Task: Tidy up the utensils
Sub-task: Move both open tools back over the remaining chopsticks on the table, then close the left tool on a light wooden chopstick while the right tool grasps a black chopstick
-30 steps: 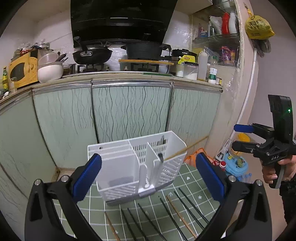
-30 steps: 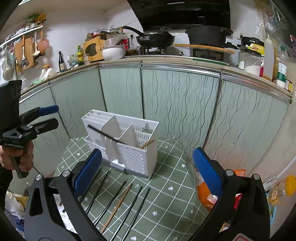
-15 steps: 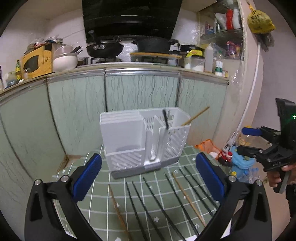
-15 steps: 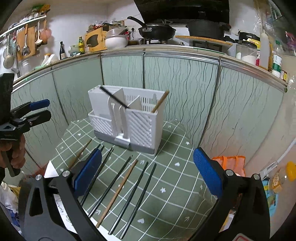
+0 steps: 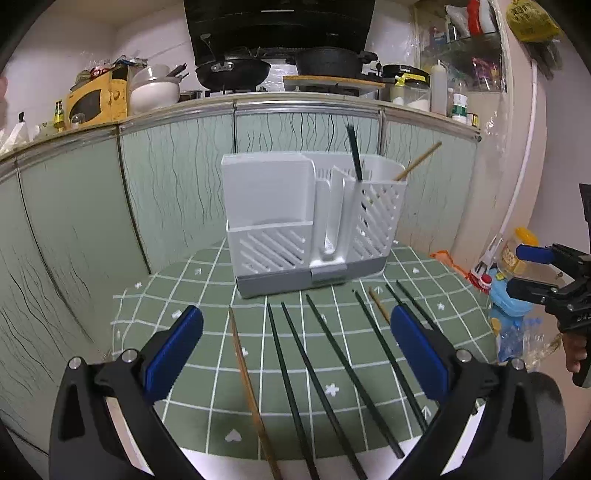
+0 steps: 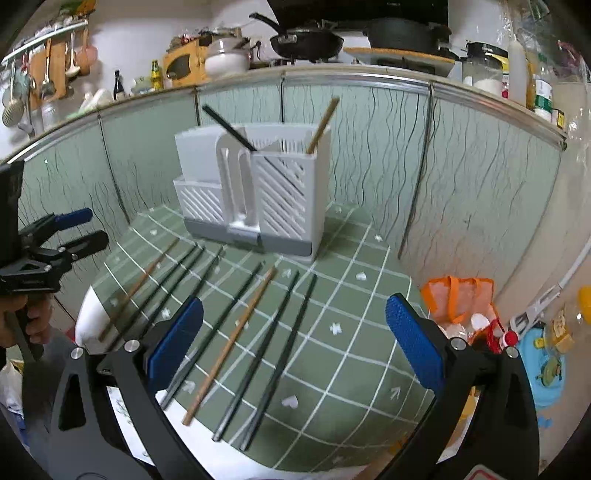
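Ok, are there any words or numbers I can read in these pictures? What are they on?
"SUPOR", as best it reads: small white letters on the black cooker on the counter.
"UAS", perhaps: pale letters on the body of the right gripper, partly cut off.
The yellow bag has dark print, too blurred to read.
The green-label bottle has print too small to read.
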{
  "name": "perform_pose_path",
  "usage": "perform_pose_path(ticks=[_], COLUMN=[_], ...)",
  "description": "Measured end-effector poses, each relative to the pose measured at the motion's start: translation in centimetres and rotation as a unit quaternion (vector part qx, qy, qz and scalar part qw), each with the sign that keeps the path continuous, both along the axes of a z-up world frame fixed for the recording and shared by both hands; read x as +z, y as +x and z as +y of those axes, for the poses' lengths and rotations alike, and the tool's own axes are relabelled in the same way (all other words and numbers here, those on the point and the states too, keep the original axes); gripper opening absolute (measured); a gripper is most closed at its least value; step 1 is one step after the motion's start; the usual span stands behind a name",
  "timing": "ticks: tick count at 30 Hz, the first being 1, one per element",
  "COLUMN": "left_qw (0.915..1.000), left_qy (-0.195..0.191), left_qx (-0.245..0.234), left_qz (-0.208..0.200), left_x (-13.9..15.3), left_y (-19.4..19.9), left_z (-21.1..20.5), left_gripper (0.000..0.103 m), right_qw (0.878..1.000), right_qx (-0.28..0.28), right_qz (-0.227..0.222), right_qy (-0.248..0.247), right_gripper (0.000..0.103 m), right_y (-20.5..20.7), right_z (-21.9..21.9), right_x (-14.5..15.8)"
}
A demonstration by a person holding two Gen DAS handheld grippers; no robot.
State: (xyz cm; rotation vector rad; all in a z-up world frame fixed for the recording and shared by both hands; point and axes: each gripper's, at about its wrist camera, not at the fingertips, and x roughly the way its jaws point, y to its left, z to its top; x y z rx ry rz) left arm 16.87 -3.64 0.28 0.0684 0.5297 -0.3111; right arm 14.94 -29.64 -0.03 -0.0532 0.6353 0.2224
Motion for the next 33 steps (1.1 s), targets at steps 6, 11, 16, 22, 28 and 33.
perform_pose_path(ticks=[6, 11, 16, 22, 28, 33], left_qw=[0.9998, 0.9988, 0.9977, 0.9957, 0.9945, 0.9896], left_qy=[-0.004, 0.007, 0.015, 0.008, 0.016, 0.027], left_qx=[0.002, 0.005, 0.022, 0.039, 0.064, 0.105], left_qz=[0.022, 0.047, 0.063, 0.083, 0.081, 0.094], left_x=[-2.4, -4.4, -6.2, -7.7, -7.5, -8.0], left_y=[-0.1, -0.2, -0.7, -1.0, -1.2, -0.5], left_z=[0.7, 0.9, 1.3, 2.1, 1.9, 2.4], left_gripper=[0.099, 0.099, 0.099, 0.099, 0.099, 0.099], right_qw=[1.0, 0.999, 0.997, 0.995, 0.994, 0.992], right_qx=[0.001, -0.005, -0.02, -0.037, -0.053, -0.07], right_qz=[0.021, 0.044, 0.072, 0.092, 0.092, 0.102], right_qy=[-0.008, -0.018, -0.026, -0.026, -0.02, -0.026], right_gripper=[0.095, 0.095, 0.095, 0.095, 0.095, 0.095], right_y=[-0.4, -0.4, -0.3, -0.1, 0.1, 0.6], right_z=[0.3, 0.7, 0.9, 0.9, 0.9, 1.0], right_x=[-2.4, -4.4, -6.2, -7.6, -7.7, -8.1])
